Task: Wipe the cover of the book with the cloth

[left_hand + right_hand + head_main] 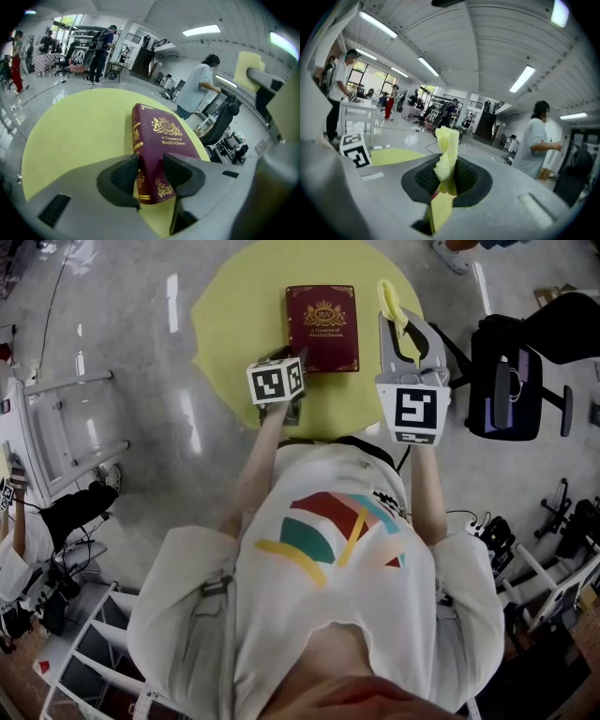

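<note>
A maroon book (322,326) with gold print lies flat on the round yellow table (234,324). My left gripper (297,365) is shut on the book's near left corner. In the left gripper view the book (161,140) sits between the two jaws of the left gripper (150,172), spine to the left. My right gripper (398,331) is held up beside the book's right edge, apart from it, shut on a yellow cloth (391,300). The right gripper view has the cloth (447,154) twisted and sticking up out of the right gripper (447,180).
A black office chair (514,381) stands right of the table. A white rack (66,437) is on the left, and more white frames at the bottom corners. People stand in the room behind the table (197,89), one near a bench (536,140).
</note>
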{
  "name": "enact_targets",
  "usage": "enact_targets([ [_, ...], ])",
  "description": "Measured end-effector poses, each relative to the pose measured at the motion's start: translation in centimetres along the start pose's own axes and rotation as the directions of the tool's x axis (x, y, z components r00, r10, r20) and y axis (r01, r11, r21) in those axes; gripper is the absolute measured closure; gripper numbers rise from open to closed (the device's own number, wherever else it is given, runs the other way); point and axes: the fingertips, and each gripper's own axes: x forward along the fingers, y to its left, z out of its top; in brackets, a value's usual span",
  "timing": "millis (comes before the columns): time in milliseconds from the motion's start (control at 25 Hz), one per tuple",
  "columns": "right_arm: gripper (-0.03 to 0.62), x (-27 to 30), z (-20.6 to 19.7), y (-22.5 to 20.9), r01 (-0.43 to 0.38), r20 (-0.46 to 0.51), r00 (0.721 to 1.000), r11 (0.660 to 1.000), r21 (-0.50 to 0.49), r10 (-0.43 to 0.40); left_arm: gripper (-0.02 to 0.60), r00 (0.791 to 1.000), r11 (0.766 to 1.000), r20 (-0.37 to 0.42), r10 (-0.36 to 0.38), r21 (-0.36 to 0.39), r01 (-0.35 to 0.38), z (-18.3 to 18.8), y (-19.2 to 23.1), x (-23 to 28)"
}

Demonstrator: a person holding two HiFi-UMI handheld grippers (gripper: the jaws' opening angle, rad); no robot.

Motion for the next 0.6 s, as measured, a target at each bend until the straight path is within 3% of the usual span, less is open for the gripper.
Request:
enact_targets([
  [120,0.565,3.7,-1.2,-0.1,-0.038,-0.064,0.998,0.988,-0.153,0.028,0.411,1.000,1.000,0.006,-0.001,-0.002,0.001,-0.1,0.0,0.1],
  [240,0.565,7.4,-3.1,0.2,-0.103,-0.154,0.986,0.949,-0.298,0.058,0.411,1.000,1.000,0.007,-0.005,-0.005,0.005,-0.2,-0.1,0.3],
  [400,0.565,11.3,-6.0,1.0,-0.195,-0.273,0.960,0.857,-0.477,0.067,0.411,1.000,1.000,0.003,-0.010,-0.012,0.010,-0.4,-0.2,0.3],
  [600,0.565,14.8,-10.9,2.2,-0.319,-0.413,0.908,0.751,-0.578,0.067,0.411,1.000,1.000,0.017,-0.005,-0.007,0.005,0.0,-0.2,0.0],
])
